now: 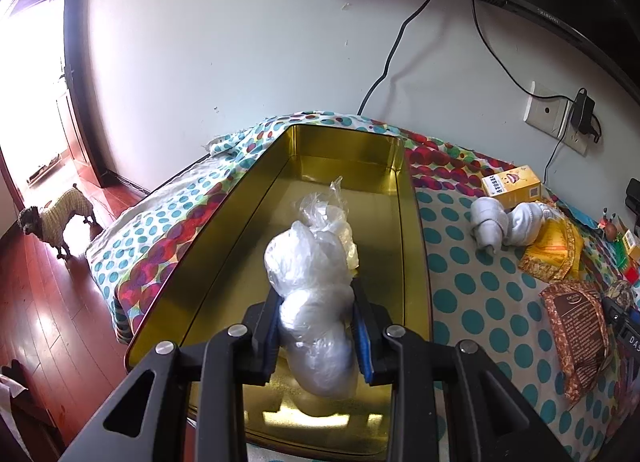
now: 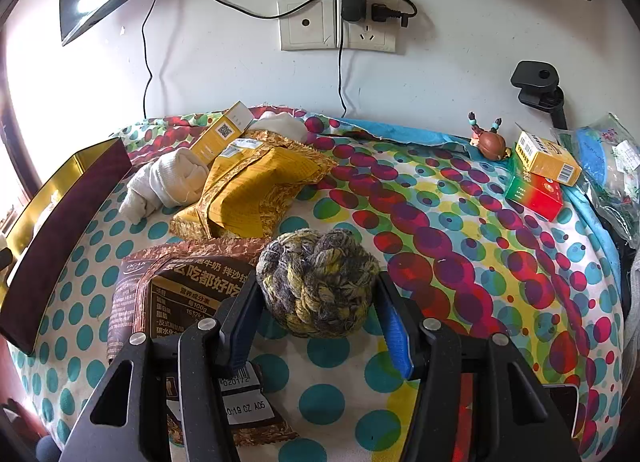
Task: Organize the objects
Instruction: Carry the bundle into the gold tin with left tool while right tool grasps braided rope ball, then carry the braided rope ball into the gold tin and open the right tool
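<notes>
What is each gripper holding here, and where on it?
Left gripper: shut on the clear plastic-wrapped white bundle, near its lower end. Right gripper: jaws flank the yellow-grey knotted rope ball; grip uncertain.

Left wrist view: sits just behind the left gripper, looks down and forward along the gold tin toward the wall; bed's left edge and floor at left, close range.

Right wrist view: sits behind the right gripper, low over the bedspread, facing the wall socket.

Shared: tin, socks, yellow pouch, brown packet, socket.
</notes>
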